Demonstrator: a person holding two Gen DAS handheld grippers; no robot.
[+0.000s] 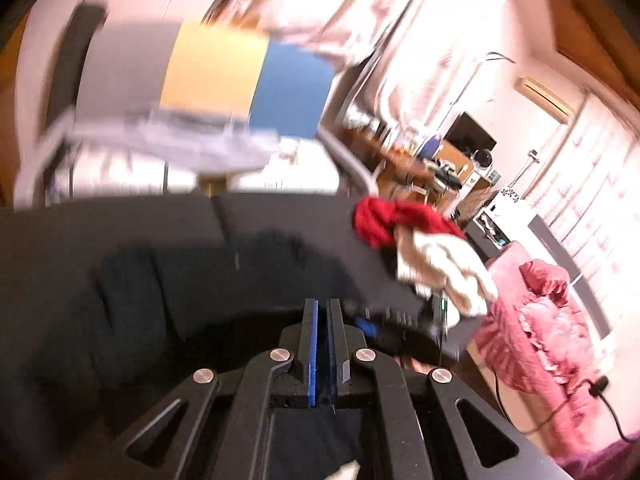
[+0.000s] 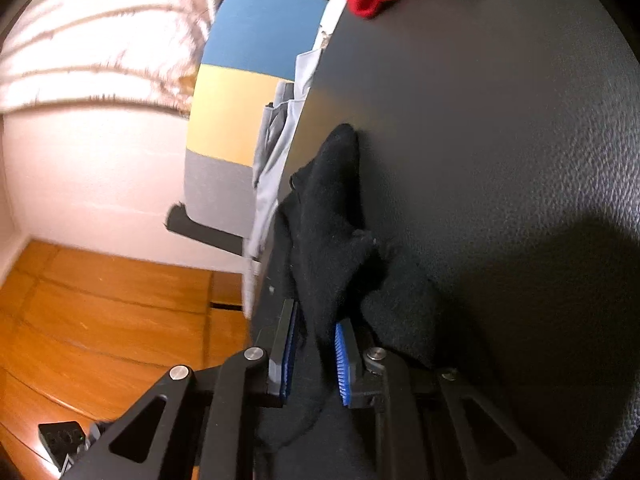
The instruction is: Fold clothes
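The right gripper [image 2: 316, 354] is pinching a fold of the black garment [image 2: 332, 216], with cloth bunched between its blue pads [image 2: 342, 360] and the rest trailing out over the dark table [image 2: 500, 140]. The left gripper [image 1: 323, 344] is hanging above that table with its jaws pressed together; dark cloth is showing just below them, but whether any is caught between the fingers I cannot tell, the view being badly blurred. Far off at the table's right end a red garment [image 1: 384, 220] and a cream one [image 1: 444, 268] are lying in a heap, waiting. A chair with blue, yellow and grey panels [image 2: 240, 92] is standing beyond the far edge.

To my eye the black piece is being lifted to spread it flat. Doing that well means keeping both holds firm at matching corners, drawing the cloth taut between them, and laying it down clear of the heap so nothing drags.
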